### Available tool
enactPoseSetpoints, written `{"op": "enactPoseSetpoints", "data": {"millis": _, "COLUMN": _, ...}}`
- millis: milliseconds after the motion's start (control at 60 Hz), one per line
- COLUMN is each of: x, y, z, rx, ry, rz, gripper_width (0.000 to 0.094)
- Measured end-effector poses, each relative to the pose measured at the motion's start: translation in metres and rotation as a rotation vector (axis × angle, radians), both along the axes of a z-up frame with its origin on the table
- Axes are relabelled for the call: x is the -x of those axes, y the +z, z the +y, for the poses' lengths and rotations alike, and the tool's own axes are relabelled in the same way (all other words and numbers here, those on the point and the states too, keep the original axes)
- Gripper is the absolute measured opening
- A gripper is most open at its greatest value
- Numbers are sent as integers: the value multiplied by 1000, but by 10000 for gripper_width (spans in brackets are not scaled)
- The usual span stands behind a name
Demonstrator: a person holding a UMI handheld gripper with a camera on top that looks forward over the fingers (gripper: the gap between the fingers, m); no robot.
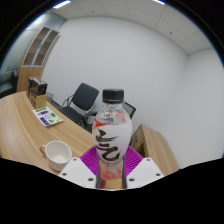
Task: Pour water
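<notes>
One bottle [112, 135] clamped upright in the tool [111, 171], lifted over the desk [28, 128].
Both fingers press on the bottle's lower body; pink pads [92, 160] show either side of it. Bottle is clear with a white cap, white label with black and pink script, pinkish liquid low down. White cup [56, 154] stands on the wooden desk just left of the fingers, apart from the bottle, mouth up. Further back on the desk: a small printed card [48, 117] lying flat and a dark box-like item [38, 93]. Black office chair [86, 101] behind the desk against the white wall.
</notes>
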State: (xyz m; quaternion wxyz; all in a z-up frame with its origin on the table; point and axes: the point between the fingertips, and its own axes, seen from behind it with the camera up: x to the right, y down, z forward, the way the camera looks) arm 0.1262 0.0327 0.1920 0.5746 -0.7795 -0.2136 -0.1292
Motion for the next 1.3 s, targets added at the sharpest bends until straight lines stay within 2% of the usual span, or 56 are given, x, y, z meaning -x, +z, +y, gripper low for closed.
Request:
{"op": "enactPoseSetpoints", "data": {"millis": 150, "x": -1, "y": -51, "z": 2, "rx": 63, "ry": -2, "rz": 307, "gripper_width": 290}}
{"op": "enactPoseSetpoints", "data": {"millis": 317, "x": -10, "y": -103, "z": 11, "rx": 106, "ry": -12, "rz": 384, "gripper_width": 299}}
{"op": "enactPoseSetpoints", "data": {"millis": 433, "x": -15, "y": -126, "z": 14, "rx": 123, "ry": -13, "rz": 434, "gripper_width": 322}}
{"op": "enactPoseSetpoints", "data": {"millis": 467, "x": -15, "y": -122, "z": 15, "rx": 88, "ry": -2, "rz": 452, "gripper_width": 326}}
{"op": "enactPoseSetpoints", "data": {"millis": 550, "x": -16, "y": -123, "z": 13, "rx": 88, "ry": 1, "rz": 464, "gripper_width": 353}}
{"op": "enactPoseSetpoints", "data": {"millis": 700, "x": -16, "y": -126, "z": 12, "rx": 112, "ry": 1, "rz": 467, "gripper_width": 536}}
{"op": "enactPoseSetpoints", "data": {"millis": 783, "x": -20, "y": -131, "z": 4, "rx": 165, "ry": -24, "rz": 463, "gripper_width": 873}}
{"op": "enactPoseSetpoints", "data": {"millis": 833, "x": -25, "y": -134, "z": -3, "rx": 190, "ry": -56, "rz": 456, "gripper_width": 828}}
{"op": "enactPoseSetpoints", "data": {"millis": 883, "x": -29, "y": -130, "z": -13, "rx": 204, "ry": -94, "rz": 456, "gripper_width": 862}}
{"op": "enactPoseSetpoints", "data": {"millis": 1000, "x": -30, "y": -111, "z": -53, "rx": 233, "ry": -175, "rz": 459, "gripper_width": 857}}
{"op": "enactPoseSetpoints", "data": {"millis": 1150, "x": -17, "y": -74, "z": -129, "rx": 262, "ry": -237, "rz": 429, "gripper_width": 858}}
{"op": "enactPoseSetpoints", "data": {"millis": 1300, "x": 13, "y": -38, "z": -214, "rx": 264, "ry": -249, "rz": 382, "gripper_width": 851}}
